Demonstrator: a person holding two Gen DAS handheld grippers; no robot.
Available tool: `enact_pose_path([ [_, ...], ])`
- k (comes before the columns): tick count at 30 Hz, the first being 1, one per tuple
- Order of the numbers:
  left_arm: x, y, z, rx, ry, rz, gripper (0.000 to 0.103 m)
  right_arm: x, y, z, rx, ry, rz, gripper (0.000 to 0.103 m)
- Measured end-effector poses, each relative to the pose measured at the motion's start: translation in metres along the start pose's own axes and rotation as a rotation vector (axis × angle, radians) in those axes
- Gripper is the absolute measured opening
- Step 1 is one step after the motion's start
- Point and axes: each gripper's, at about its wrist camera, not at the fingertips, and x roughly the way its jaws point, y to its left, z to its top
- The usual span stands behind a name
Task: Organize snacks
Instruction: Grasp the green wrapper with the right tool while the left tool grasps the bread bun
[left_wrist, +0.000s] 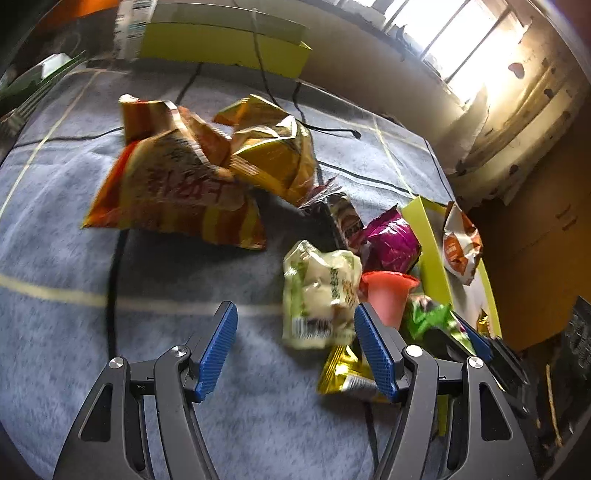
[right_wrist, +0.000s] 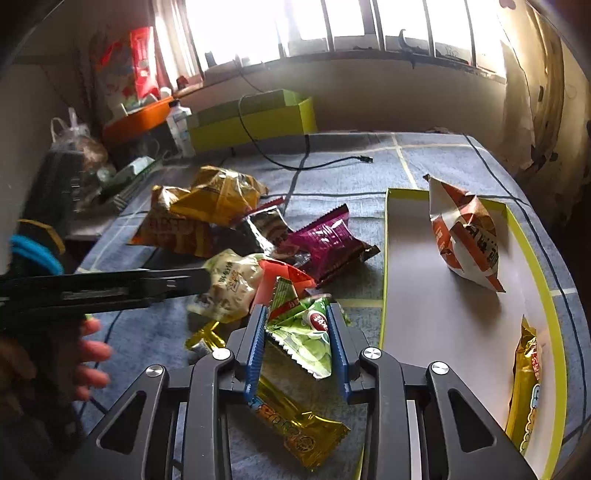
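Observation:
Snack packets lie heaped on a blue-grey cloth. In the right wrist view my right gripper (right_wrist: 297, 314) is shut on a green packet (right_wrist: 310, 336), its blue pads pressing both sides. To its right is a yellow-green tray (right_wrist: 424, 295) holding an orange-and-white bag (right_wrist: 465, 236) and a gold bar (right_wrist: 526, 387). My left gripper (left_wrist: 294, 308) stands open, nothing between its fingers, its tips just short of a pale green-and-white packet (left_wrist: 317, 291). A red cup (left_wrist: 386, 295), a purple packet (left_wrist: 391, 240) and a gold packet (left_wrist: 347, 376) lie beside it.
A large orange chips bag (left_wrist: 173, 188) and a yellow bag (left_wrist: 273, 147) lie further back. Black cables (right_wrist: 295, 166) cross the cloth. A yellow-green box (right_wrist: 251, 122) stands at the far edge, clutter at the far left. A person's hand (right_wrist: 92, 350) shows low left.

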Motion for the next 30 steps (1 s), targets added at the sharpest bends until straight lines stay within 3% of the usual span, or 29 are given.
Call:
enact_pose_path([
  [10, 0.023, -0.019, 0.011, 0.058, 0.029, 0.062, 0.067, -0.013, -0.003, 0.001, 0.010, -0.024, 0.017, 0.029],
  [15, 0.032, -0.032, 0.014, 0.122, 0.027, 0.144, 0.067, -0.018, -0.005, 0.001, 0.015, -0.036, 0.017, 0.029],
  [28, 0.041, -0.048, 0.008, 0.233, 0.022, 0.220, 0.066, -0.010, -0.005, -0.011, -0.003, 0.000, -0.002, 0.030],
  [30, 0.041, -0.047, 0.008, 0.227, 0.016, 0.219, 0.061, -0.009, -0.005, -0.013, -0.006, 0.007, -0.004, 0.030],
])
